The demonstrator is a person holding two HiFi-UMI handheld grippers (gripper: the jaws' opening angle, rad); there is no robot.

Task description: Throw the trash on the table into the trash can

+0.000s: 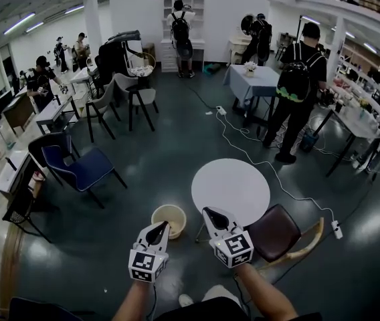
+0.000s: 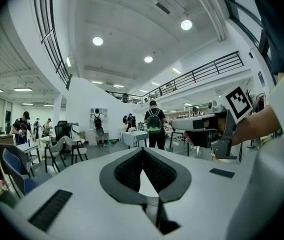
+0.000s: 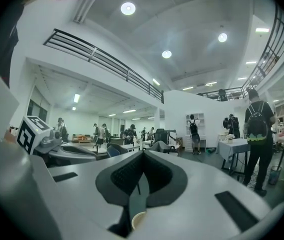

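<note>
The round white table (image 1: 230, 191) stands ahead of me, and no trash shows on its top in the head view. A beige trash can (image 1: 169, 221) sits on the floor to its left; its rim (image 3: 138, 219) peeks through the gap under the right jaws. My left gripper (image 1: 158, 227) (image 2: 142, 150) hovers over the can's near edge, jaw tips touching, nothing between them. My right gripper (image 1: 210, 212) (image 3: 142, 153) is held near the table's front edge, also shut and holding nothing. Both point roughly level into the room.
A brown chair (image 1: 273, 233) stands right of the table, a blue chair (image 1: 79, 169) to the left. A white cable (image 1: 257, 156) runs across the dark floor behind the table. Several people (image 1: 297, 92), tables and chairs fill the far room.
</note>
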